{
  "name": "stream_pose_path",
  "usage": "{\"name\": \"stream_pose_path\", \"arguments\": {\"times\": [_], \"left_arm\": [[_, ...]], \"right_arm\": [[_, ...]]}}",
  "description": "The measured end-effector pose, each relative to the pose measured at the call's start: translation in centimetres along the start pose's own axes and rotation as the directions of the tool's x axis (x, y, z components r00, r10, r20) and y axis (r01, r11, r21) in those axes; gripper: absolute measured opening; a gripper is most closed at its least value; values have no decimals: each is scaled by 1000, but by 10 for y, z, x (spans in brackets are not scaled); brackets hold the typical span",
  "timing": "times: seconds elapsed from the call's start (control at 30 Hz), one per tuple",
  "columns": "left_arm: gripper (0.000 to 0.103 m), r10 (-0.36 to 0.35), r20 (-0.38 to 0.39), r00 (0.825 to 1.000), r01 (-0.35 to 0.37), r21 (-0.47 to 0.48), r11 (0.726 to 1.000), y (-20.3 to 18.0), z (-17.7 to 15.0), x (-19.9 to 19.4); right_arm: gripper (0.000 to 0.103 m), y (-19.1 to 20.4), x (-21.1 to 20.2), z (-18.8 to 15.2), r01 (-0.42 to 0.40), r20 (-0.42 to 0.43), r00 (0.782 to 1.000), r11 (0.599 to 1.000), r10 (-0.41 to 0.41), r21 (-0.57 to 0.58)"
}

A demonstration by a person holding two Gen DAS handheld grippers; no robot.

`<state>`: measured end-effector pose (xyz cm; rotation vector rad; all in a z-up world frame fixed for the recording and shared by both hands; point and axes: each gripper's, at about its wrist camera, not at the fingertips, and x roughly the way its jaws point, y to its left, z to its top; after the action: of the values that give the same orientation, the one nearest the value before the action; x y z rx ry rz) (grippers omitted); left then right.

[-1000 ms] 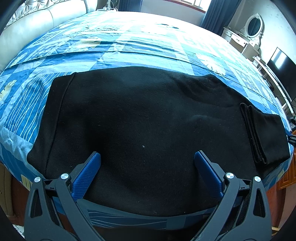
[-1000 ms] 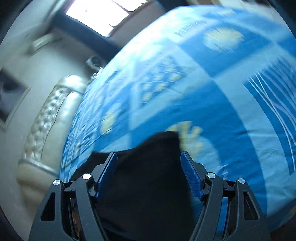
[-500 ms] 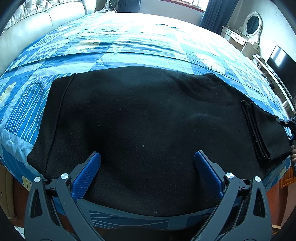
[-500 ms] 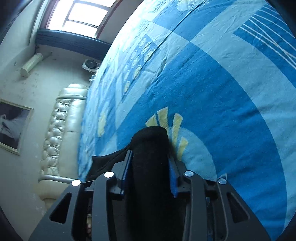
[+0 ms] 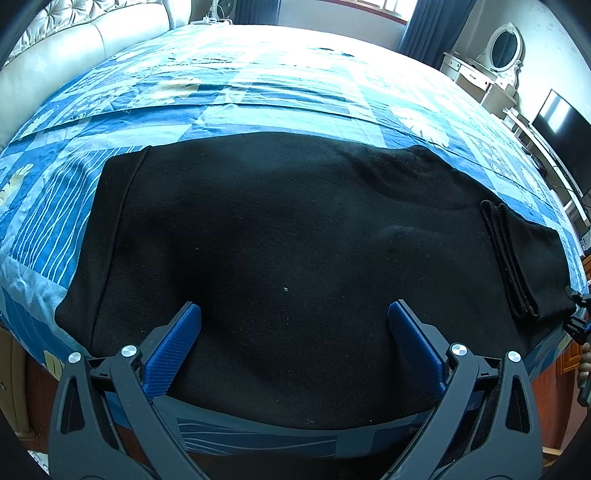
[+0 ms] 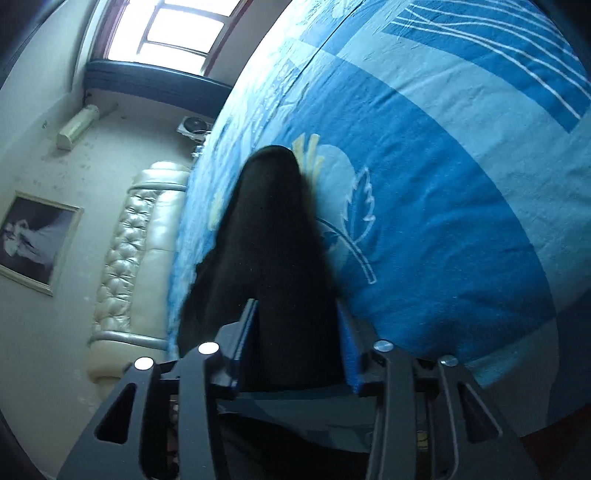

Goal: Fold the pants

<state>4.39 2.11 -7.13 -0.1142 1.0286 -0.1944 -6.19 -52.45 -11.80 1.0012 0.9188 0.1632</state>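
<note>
Black pants (image 5: pixel 295 236) lie flat across the near part of a bed with a blue patterned bedspread (image 5: pixel 258 85). The waistband is at the left; the leg ends, with ribbed cuffs (image 5: pixel 508 258), lie folded over at the right. My left gripper (image 5: pixel 294 325) is open and empty, hovering over the pants' near edge. My right gripper (image 6: pixel 295 325) is shut on the black pants fabric (image 6: pixel 269 229), a bunched fold that rises between its fingers. It shows at the far right edge of the left wrist view (image 5: pixel 576 314).
A cream tufted sofa (image 5: pixel 74 40) stands left of the bed. A white dresser with an oval mirror (image 5: pixel 498 55) and a dark TV (image 5: pixel 561 125) stand at the right. A window (image 6: pixel 177 33) and a framed picture (image 6: pixel 33 240) are on the walls.
My right gripper has shut on the leg end of the pants and lifted the fabric off the bedspread. My left gripper has stayed open in place.
</note>
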Motion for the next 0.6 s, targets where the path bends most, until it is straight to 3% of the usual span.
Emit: {"name": "stream_pose_path", "arguments": {"times": [0.17, 0.23, 0.3, 0.37, 0.5, 0.6], "left_arm": [[101, -7, 2, 1000, 7, 1, 1000, 1, 0, -1], [101, -19, 0, 1000, 19, -4, 1000, 2, 0, -4], [100, -43, -1, 999, 43, -25, 999, 5, 3, -9], [100, -76, 9, 997, 76, -54, 996, 10, 7, -16], [100, -106, 78, 991, 111, -64, 992, 27, 18, -41], [100, -113, 103, 988, 123, -96, 988, 50, 21, -48]], "right_arm": [[41, 9, -7, 1, 5, 10, 1000, 1000, -5, 16], [42, 21, -14, 4, 55, 57, 997, 998, -55, -4], [42, 40, -28, 7, 143, 151, 979, 989, -137, -27], [42, 61, -31, 5, 131, 191, 974, 990, -119, -52], [42, 108, 13, -8, -14, 60, 998, 990, 22, -137], [42, 137, 69, -27, -110, -98, 991, 979, 94, -171]]}}
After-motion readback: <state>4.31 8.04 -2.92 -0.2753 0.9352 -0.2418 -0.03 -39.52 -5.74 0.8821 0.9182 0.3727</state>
